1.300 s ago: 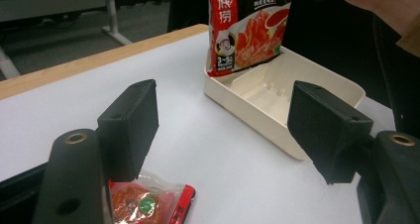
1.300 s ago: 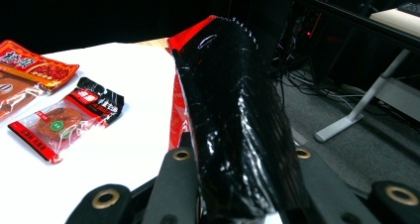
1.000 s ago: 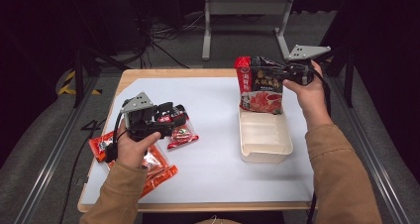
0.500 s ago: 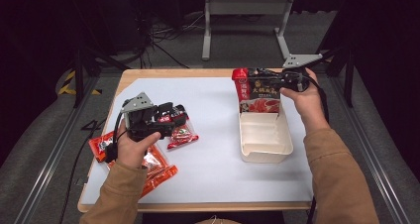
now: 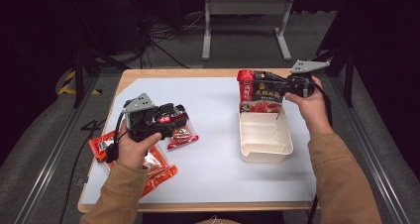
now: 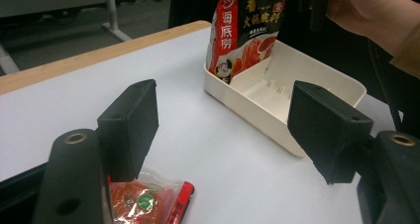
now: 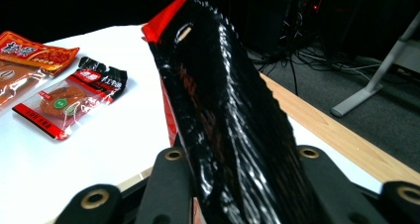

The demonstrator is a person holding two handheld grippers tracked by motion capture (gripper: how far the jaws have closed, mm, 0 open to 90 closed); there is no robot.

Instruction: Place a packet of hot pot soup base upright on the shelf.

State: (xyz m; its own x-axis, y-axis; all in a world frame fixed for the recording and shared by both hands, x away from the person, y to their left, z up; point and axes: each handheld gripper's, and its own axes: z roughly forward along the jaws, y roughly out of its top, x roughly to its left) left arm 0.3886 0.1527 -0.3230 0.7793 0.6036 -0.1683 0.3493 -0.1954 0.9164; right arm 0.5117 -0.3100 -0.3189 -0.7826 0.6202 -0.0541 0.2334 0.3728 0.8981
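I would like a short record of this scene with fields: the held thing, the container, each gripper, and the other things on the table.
held thing: tall red and black printed food pouch, upright, its lower end inside the box
container: cream plastic box with two compartments, on the white table sheet
right gripper: shut on the pouch's upper part
left gripper: open, nothing between the jaws, above the small packet
other things: small clear packet with red and black edges; flat orange-red packets under the left hand
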